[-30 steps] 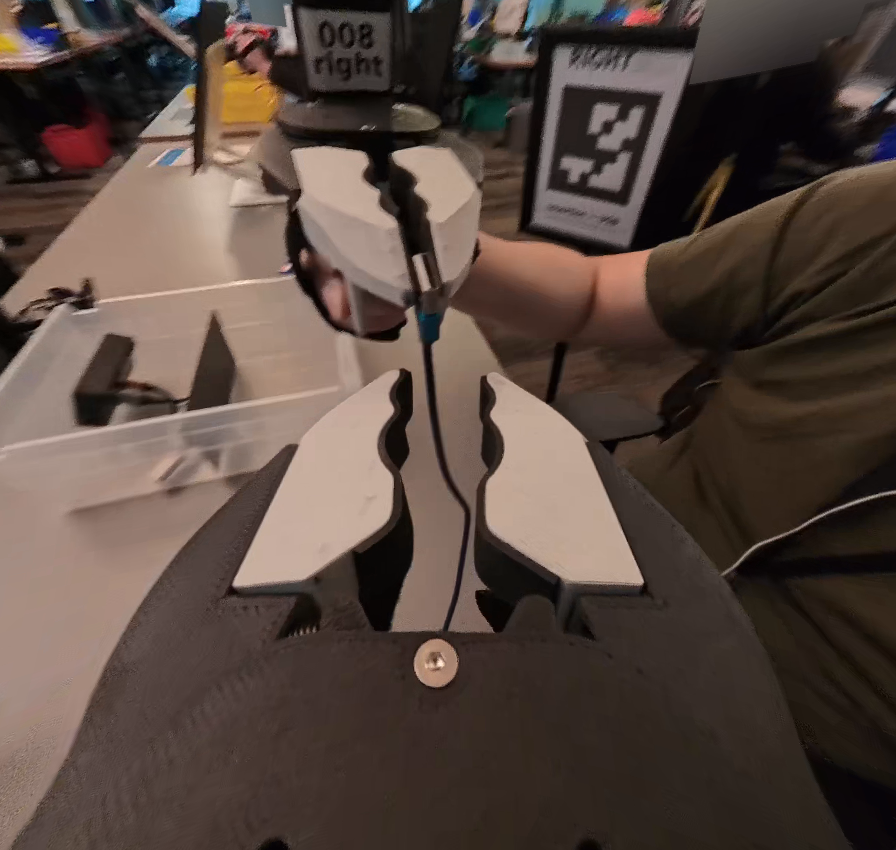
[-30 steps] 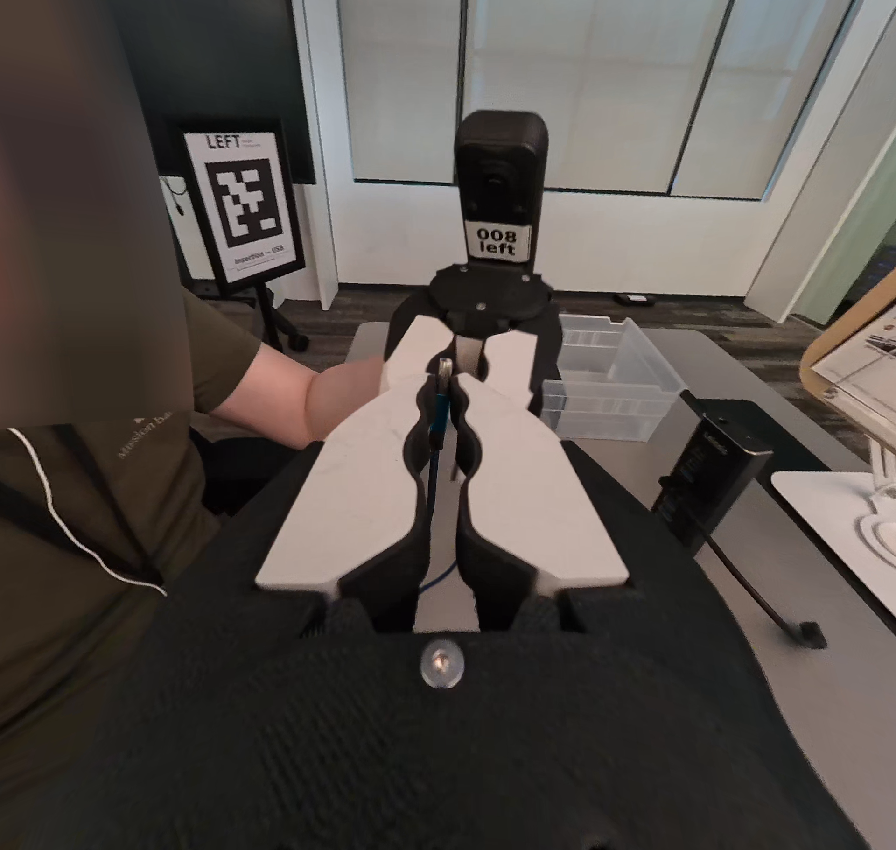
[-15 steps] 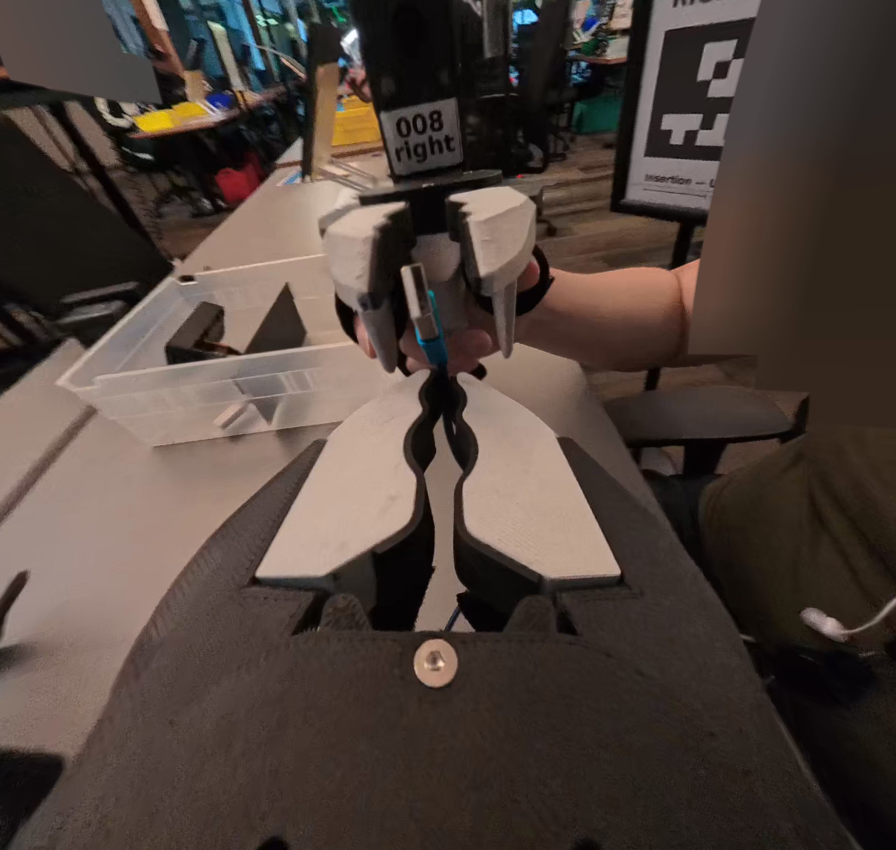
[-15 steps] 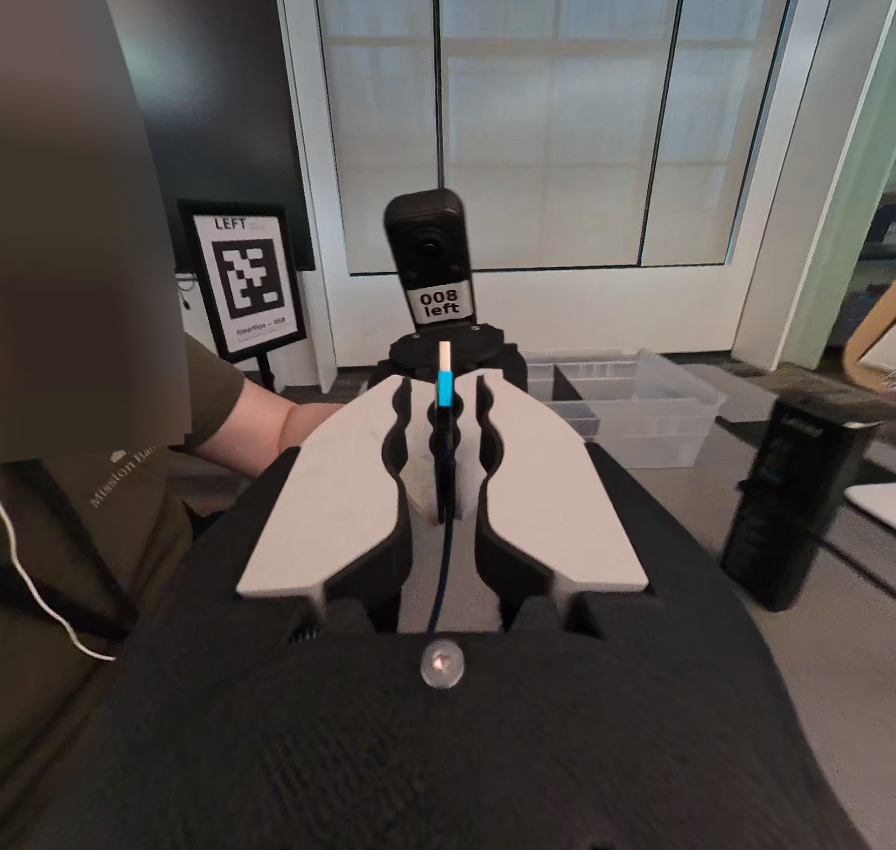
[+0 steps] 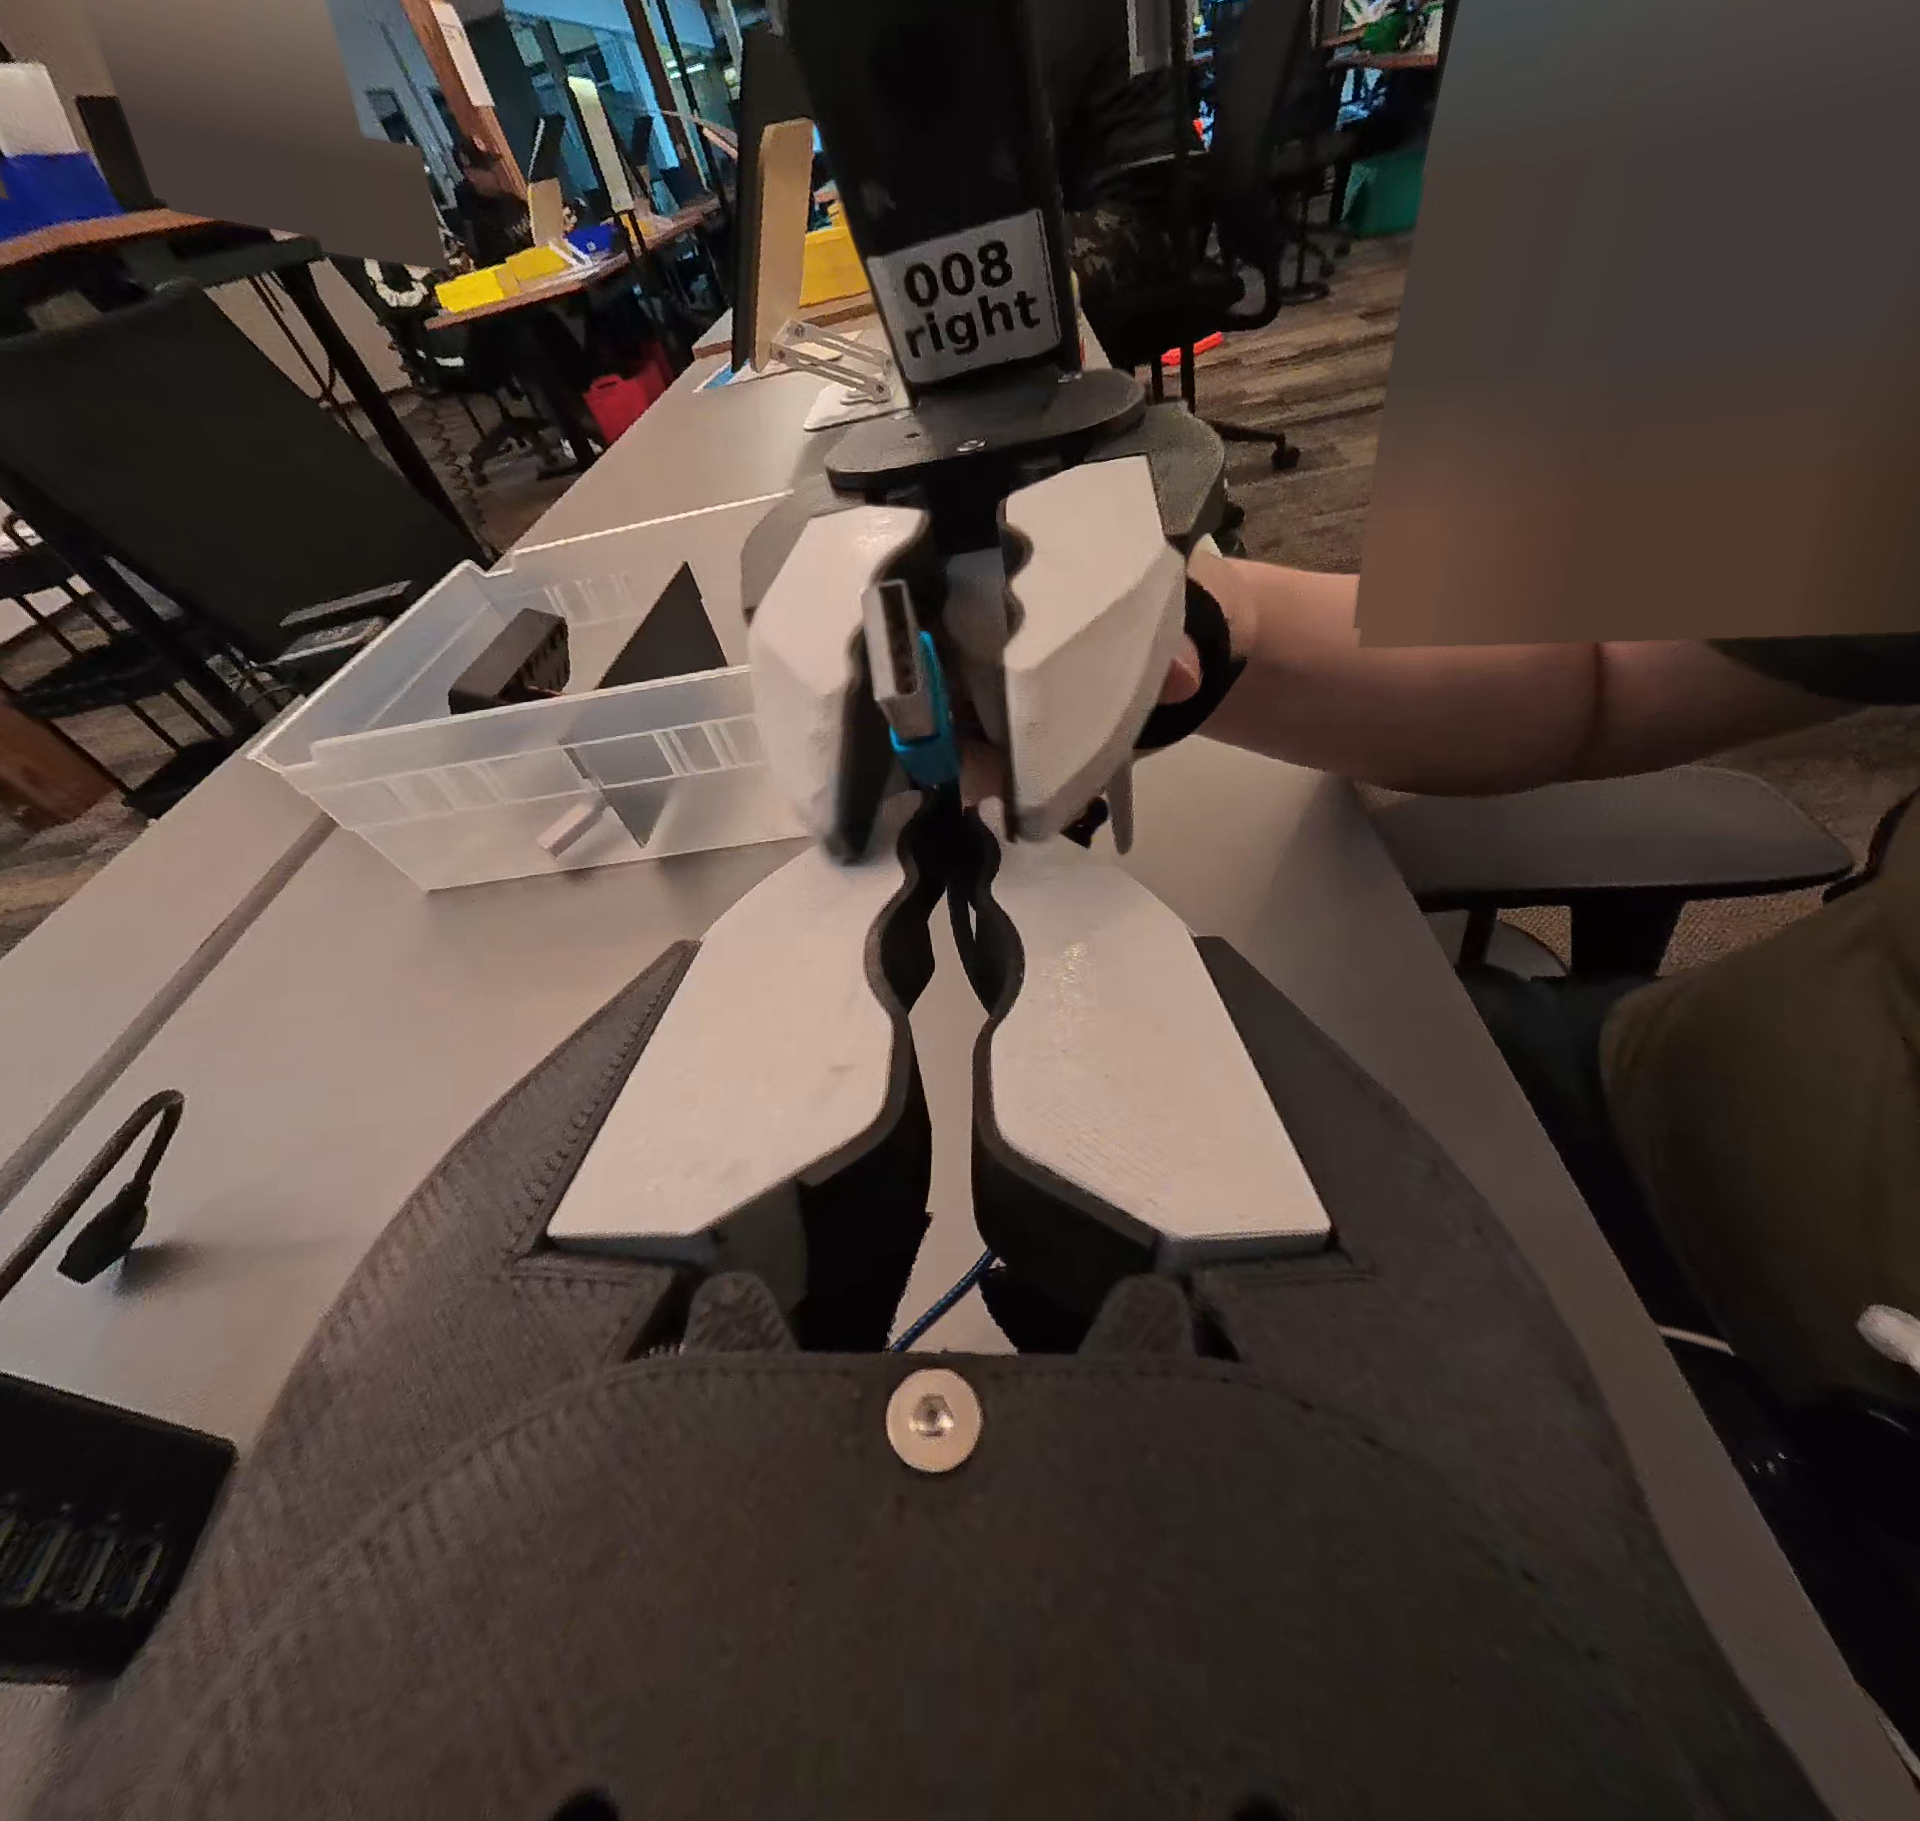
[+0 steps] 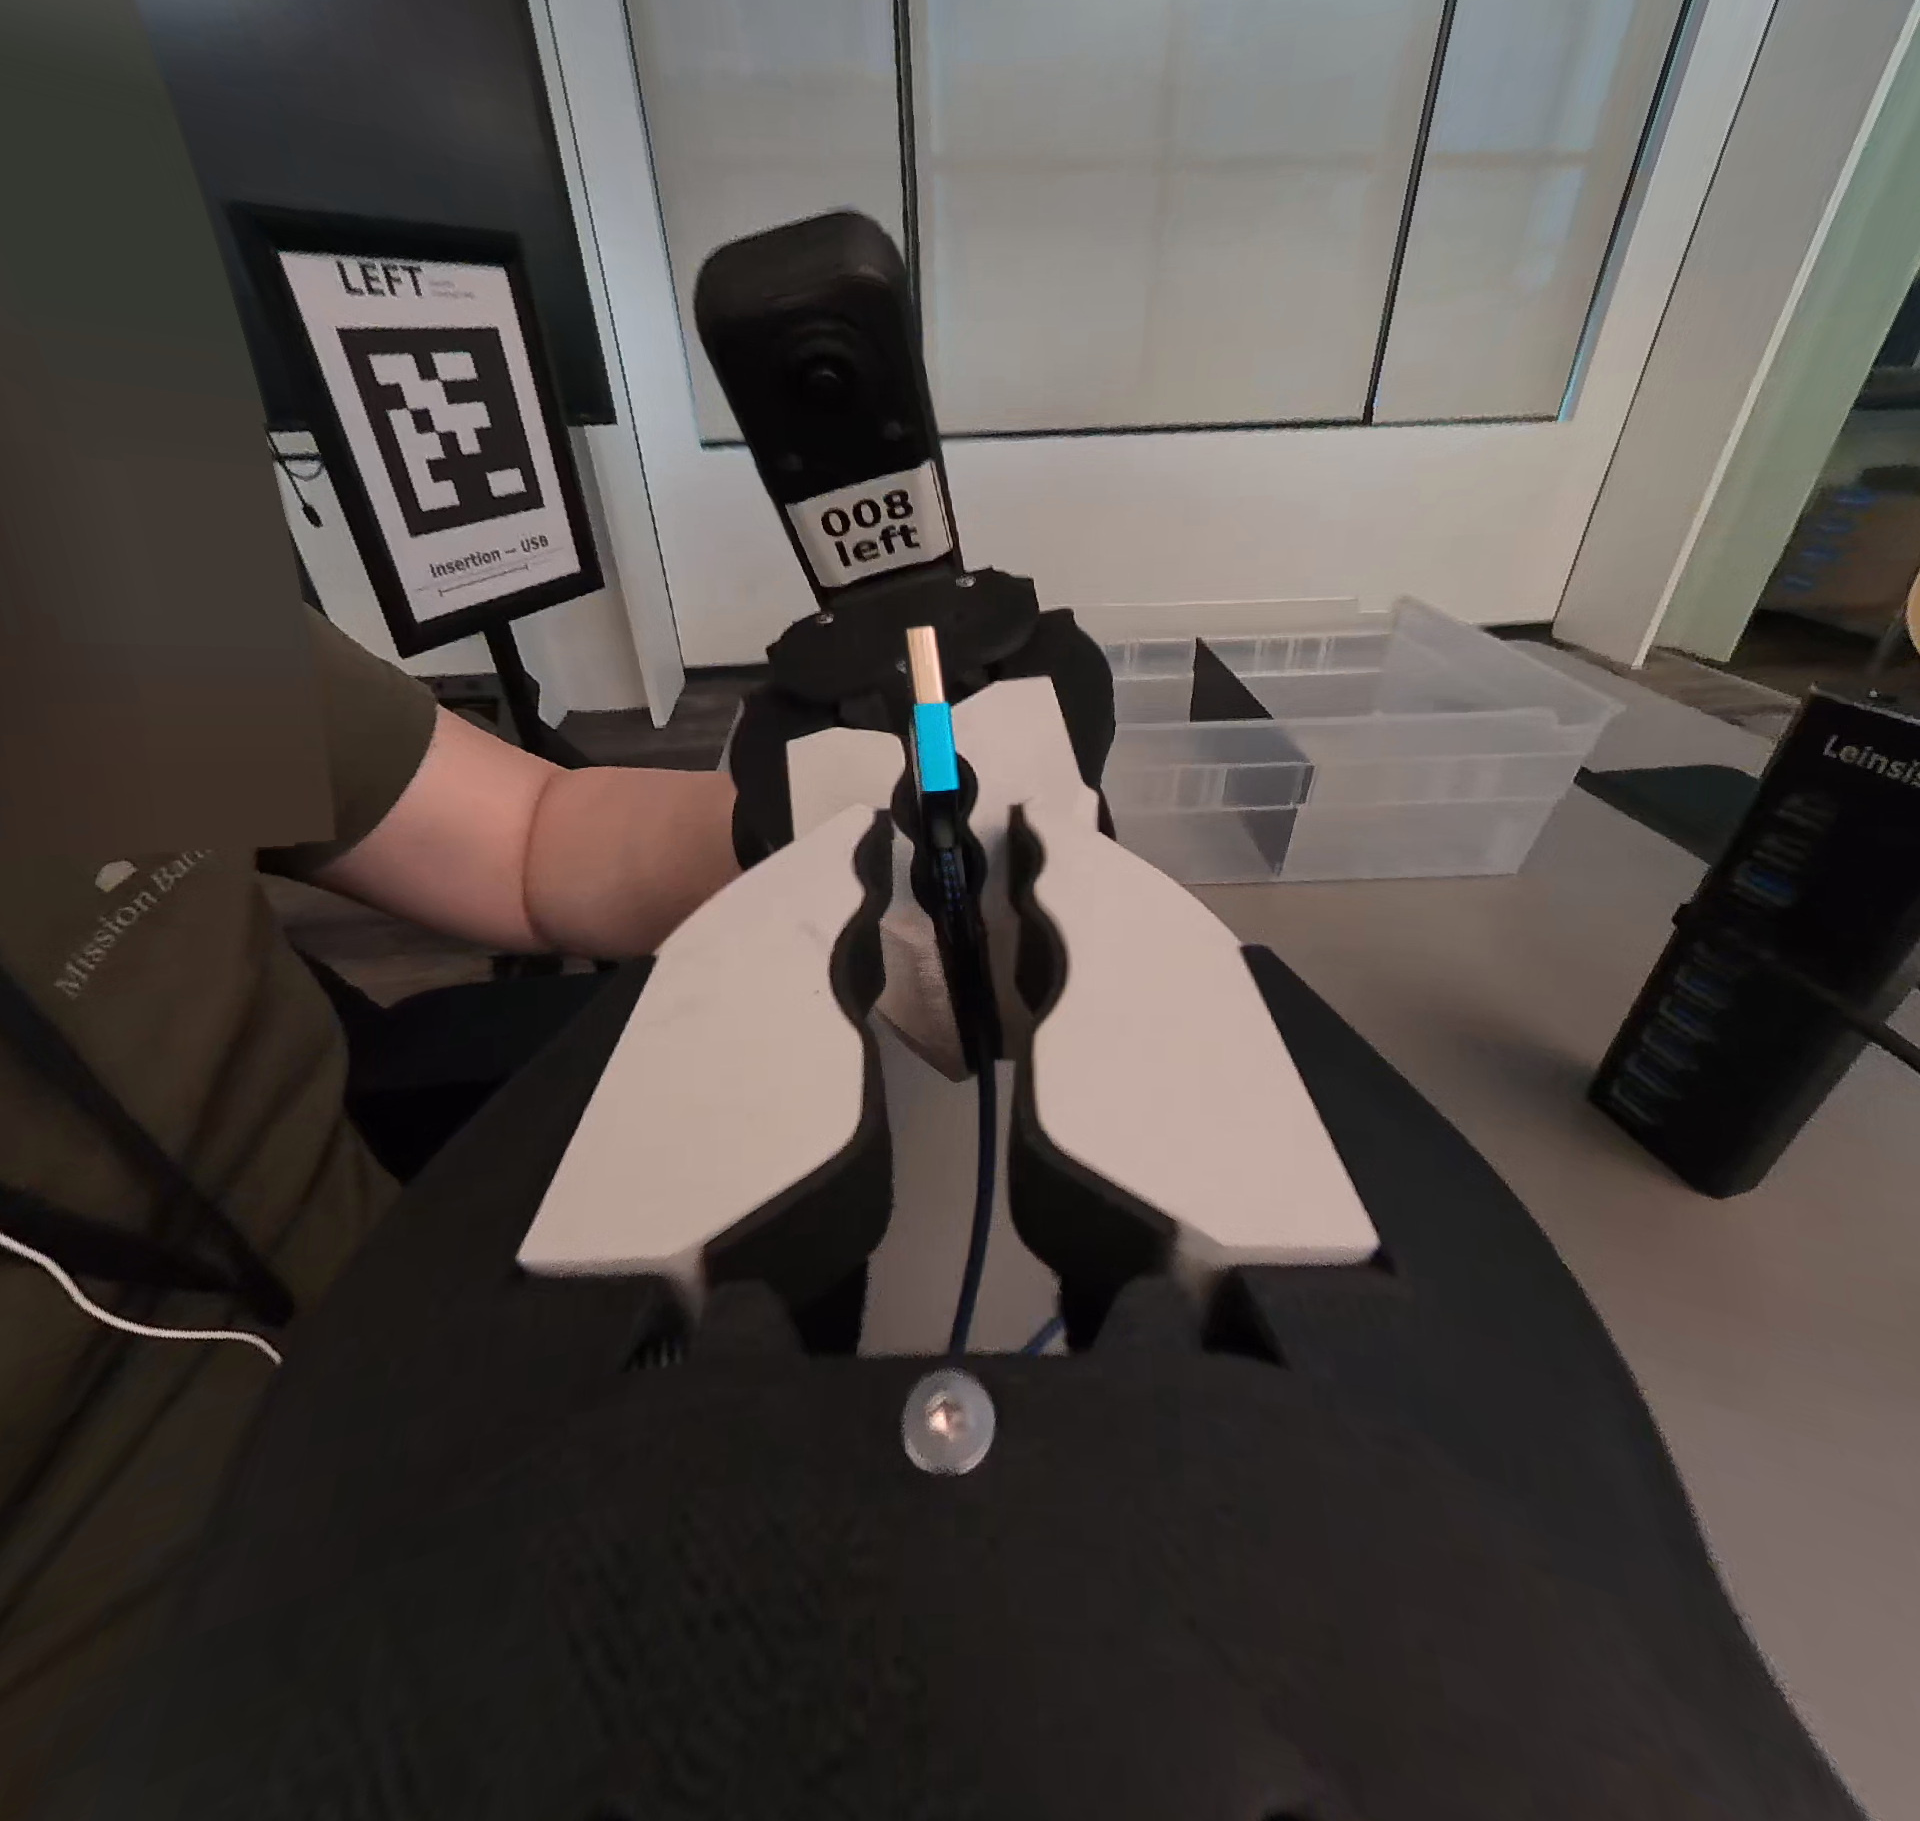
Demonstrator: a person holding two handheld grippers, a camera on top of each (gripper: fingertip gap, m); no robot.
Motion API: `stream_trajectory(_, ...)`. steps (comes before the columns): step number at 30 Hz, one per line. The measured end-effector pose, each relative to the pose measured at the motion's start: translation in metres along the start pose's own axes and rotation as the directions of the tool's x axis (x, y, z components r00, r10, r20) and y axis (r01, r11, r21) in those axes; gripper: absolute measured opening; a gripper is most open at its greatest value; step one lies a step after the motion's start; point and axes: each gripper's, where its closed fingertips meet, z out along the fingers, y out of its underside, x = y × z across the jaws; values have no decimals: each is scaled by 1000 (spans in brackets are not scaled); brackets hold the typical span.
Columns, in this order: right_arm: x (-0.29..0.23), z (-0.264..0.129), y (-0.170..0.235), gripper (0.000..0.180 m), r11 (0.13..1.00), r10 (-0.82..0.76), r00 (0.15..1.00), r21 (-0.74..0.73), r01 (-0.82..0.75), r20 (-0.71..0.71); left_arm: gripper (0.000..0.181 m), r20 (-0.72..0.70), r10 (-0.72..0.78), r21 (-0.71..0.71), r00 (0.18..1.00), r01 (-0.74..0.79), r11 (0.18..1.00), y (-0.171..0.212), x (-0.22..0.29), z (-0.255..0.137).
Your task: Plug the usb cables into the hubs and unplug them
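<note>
- Cable grip first: in the left wrist view the left gripper [image 5: 951,872] has its white fingers [image 5: 769,1065] pinched together on the dark cable [image 5: 961,924] just below the plug, with a thin blue length of it trailing back between the finger roots.
- Plug [image 5: 902,665] next: its metal end and bright blue collar stand up clear of the left gripper's tips, tilted a little to one side.
- Right gripper [image 5: 961,670] faces the left one at close range. Its fingers [image 5: 1086,649] stand either side of the plug with a gap showing, so it is spread and not clamped; in the right wrist view the cable [image 6: 971,950] runs down the middle of the right gripper [image 6: 951,826] without either pad touching it.
- Farther off on the grey table [image 5: 343,992], a clear plastic bin [image 5: 540,763] with black dividers sits beyond the grippers.
- Hub [image 6: 1766,940]: a tall black block with a column of blue ports stands on the table off to the right gripper's side, well apart from the plug.
- Progress, as I judge it: the plug is in hand but not in any port, so aligning, inserting and pulling out all remain.
</note>
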Motion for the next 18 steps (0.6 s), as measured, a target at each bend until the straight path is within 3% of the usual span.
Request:
stream_trajectory(1,-3,0,-3,8,1000,-2,1000,23,1,14,1,-1,5,10,1000,-5,1000,-1,0,-1)
stream_trajectory(5,-3,3,-1,6,999,30,999,13,-30,24,2,-13,-10,23,1000,10,1000,1,2,-2)
stream_trajectory(11,5,5,-1,6,994,-114,987,-15,113,-116,3,-8,-68,34,998,68,997,4,-5,-7)
stream_trajectory(13,11,2,-7,6,984,-175,966,-6,177,-192,18,53,-68,-27,996,69,997,14,-17,-13)
stream_trajectory(15,24,-6,-9,6,959,-282,904,-61,278,-320,33,72,-120,-54,990,124,991,18,-24,-26)
stream_trajectory(18,36,-15,-11,6,860,-507,728,-222,459,-462,44,68,-310,11,948,310,951,4,-33,-44)
